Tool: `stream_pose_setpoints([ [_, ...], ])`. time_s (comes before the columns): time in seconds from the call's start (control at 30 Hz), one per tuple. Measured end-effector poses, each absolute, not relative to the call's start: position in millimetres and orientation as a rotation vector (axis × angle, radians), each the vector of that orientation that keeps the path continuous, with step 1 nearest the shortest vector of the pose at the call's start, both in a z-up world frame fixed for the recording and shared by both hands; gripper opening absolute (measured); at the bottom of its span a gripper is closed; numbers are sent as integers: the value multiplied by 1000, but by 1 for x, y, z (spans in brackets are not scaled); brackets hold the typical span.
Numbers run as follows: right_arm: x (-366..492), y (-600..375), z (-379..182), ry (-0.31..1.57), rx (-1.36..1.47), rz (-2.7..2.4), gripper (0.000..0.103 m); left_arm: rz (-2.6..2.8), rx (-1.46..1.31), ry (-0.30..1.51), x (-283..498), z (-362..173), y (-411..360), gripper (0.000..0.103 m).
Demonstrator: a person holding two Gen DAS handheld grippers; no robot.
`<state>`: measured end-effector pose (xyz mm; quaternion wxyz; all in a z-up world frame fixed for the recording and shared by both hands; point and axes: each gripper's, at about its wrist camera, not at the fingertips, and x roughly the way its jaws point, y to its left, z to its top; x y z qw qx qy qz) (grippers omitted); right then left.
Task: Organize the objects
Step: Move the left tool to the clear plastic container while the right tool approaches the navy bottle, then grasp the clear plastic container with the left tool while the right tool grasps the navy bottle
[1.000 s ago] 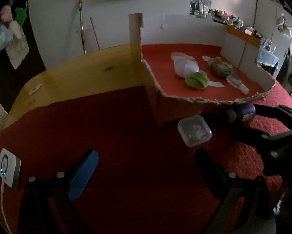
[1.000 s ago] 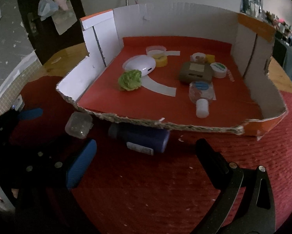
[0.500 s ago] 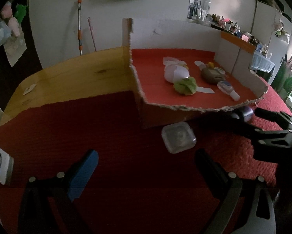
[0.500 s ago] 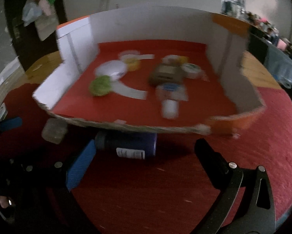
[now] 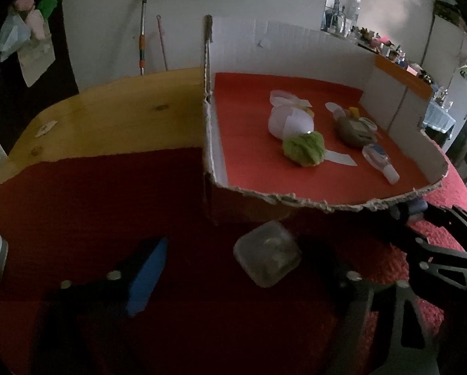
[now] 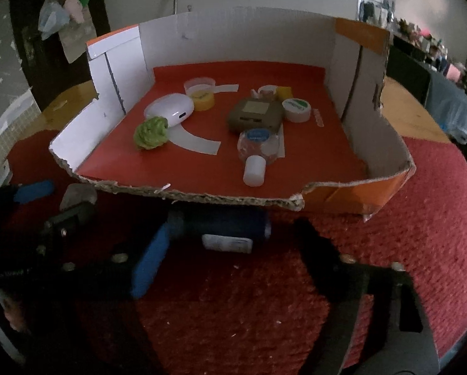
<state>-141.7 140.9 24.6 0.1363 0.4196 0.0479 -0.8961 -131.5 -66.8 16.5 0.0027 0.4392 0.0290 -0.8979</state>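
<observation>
I have both grippers closing in for pickups outside the cardboard tray point(image 6: 389, 187): my left gripper point(image 5: 242, 268) narrowing around the clear plastic box point(image 5: 267, 253), my right gripper point(image 6: 230, 243) around the dark blue bottle point(image 6: 221, 223) lying by the tray's front wall. Neither is pinched yet; dim shadow hides the right fingertips' contact. Next: finish closing, then lift over the torn edge.

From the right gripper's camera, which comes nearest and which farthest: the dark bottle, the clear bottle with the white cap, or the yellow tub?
1. Dark bottle: between the right gripper's fingers, outside the box.
2. Clear bottle: inside the box, near its front.
3. Yellow tub: far back, left of centre.
</observation>
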Motion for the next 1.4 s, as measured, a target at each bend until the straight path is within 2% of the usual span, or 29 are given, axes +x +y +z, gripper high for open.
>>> stream_pose_setpoints([
  [0.17, -140, 140, 24, 168, 1207, -2576, 62, -2837, 1361, 27, -126, 16, -57, 61],
  [0.37, -134, 142, 24, 171, 1192, -2553, 61, -2854, 1337, 97, -115, 17, -63, 44],
  [1.4, -94, 168, 38, 111, 1124, -2434, 61, -2938, 1348, 69, -86, 22, -11, 43],
])
